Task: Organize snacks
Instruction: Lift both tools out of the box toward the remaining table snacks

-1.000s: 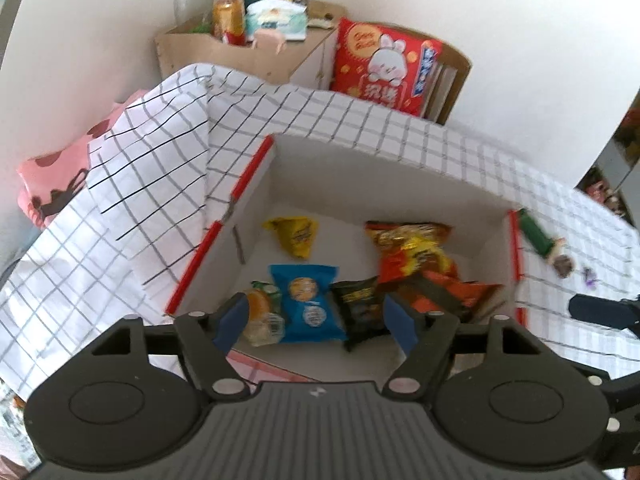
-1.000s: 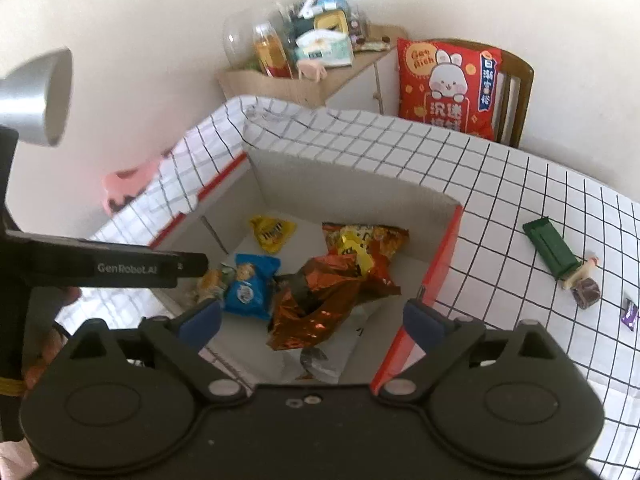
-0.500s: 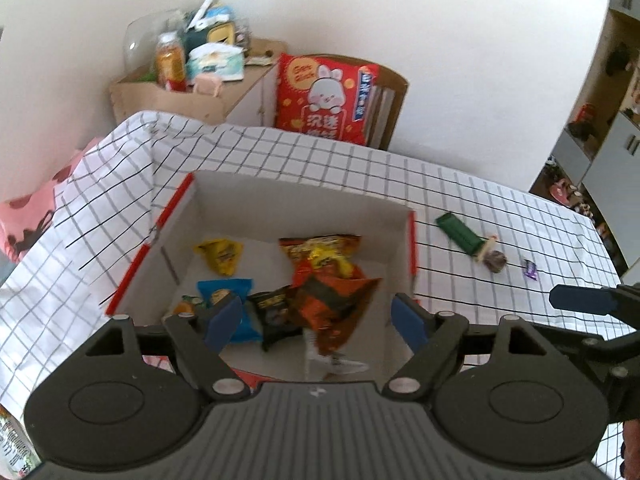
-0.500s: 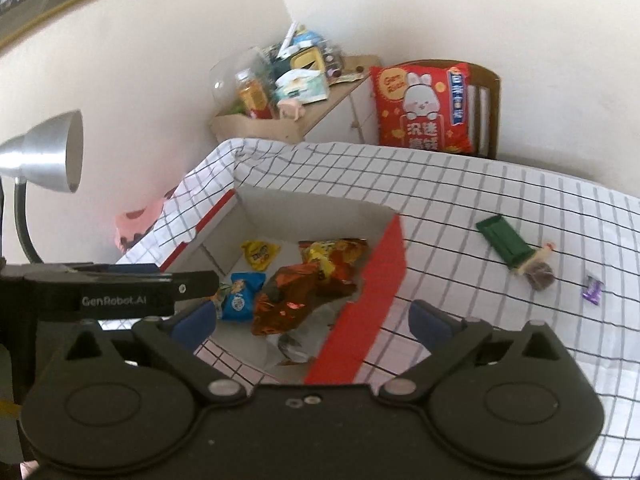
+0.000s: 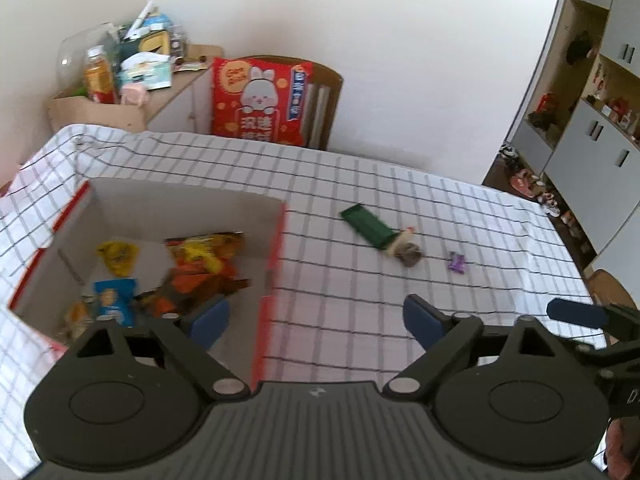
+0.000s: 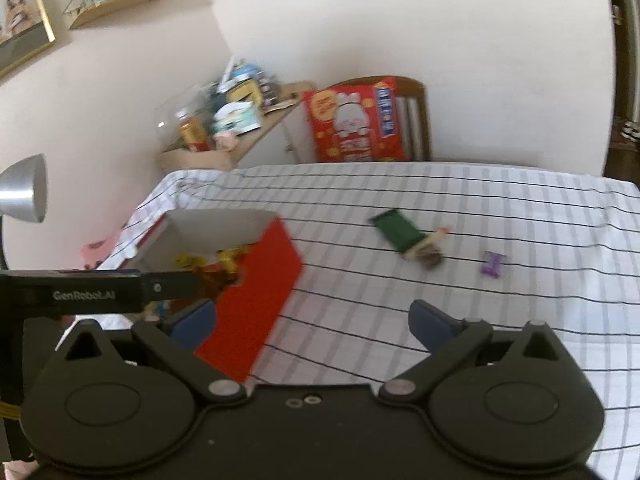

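Observation:
A red-edged cardboard box (image 5: 280, 248) stands on the left of the checked tablecloth. It holds a yellow packet (image 5: 118, 256), an orange bag (image 5: 204, 256) and a blue packet (image 5: 114, 300). On the cloth to its right lie a green bar (image 5: 366, 226), a brown round snack (image 5: 408, 256) and a purple candy (image 5: 457, 262). They also show in the right wrist view: green bar (image 6: 396, 230), brown snack (image 6: 430, 258), purple candy (image 6: 493, 264). My left gripper (image 5: 316, 320) hangs over the box's right wall, its jaws opening with nothing between them. My right gripper (image 6: 313, 322) is open and holds nothing, short of the loose snacks.
A chair with a red rabbit cushion (image 5: 260, 100) stands behind the table. A cluttered side cabinet (image 5: 120, 80) is at the back left, and shelving (image 5: 592, 112) at the right. A grey lamp (image 6: 24, 188) rises at the left. The table's right edge (image 5: 568, 248) drops off.
Both views have swung right, from over the box toward the loose snacks on the cloth. The left jaws have spread wider. Nothing was picked up.

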